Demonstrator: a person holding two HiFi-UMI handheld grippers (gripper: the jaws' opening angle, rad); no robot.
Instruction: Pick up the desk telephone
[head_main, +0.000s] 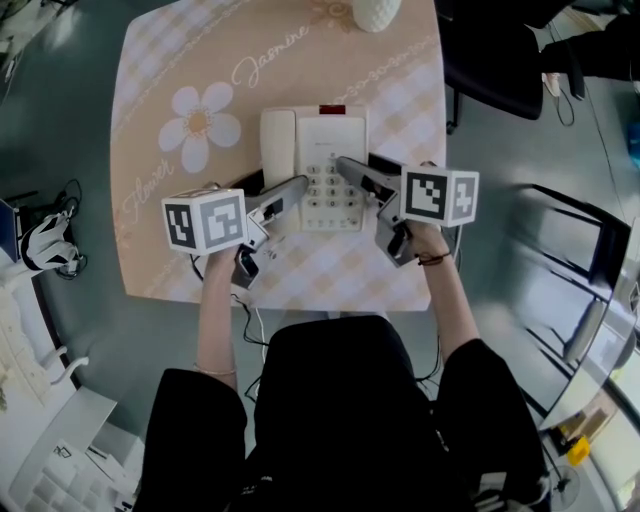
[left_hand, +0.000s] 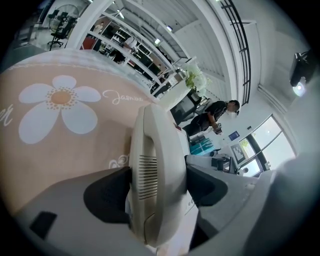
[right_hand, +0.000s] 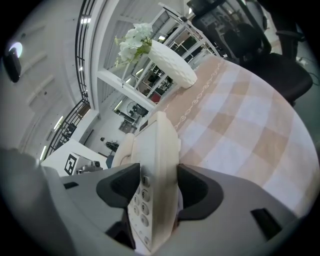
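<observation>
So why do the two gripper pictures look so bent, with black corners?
Left gripper view: wide-angle lens bows the railings, blacks out corners, swells the telephone. Right gripper view: same bending, the tablecloth edge curves. Head view: far straighter, evenly lit.

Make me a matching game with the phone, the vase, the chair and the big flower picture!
Things:
1. cream plastic desk telephone
2. white ribbed vase
3. black office chair
4. white printed daisy

Places:
A. on the floor beside the checked table
B. at the table's far edge
C. in the table's middle
D. printed on the cloth, left of the telephone

Pairs: 1-C, 2-B, 3-A, 4-D.
</observation>
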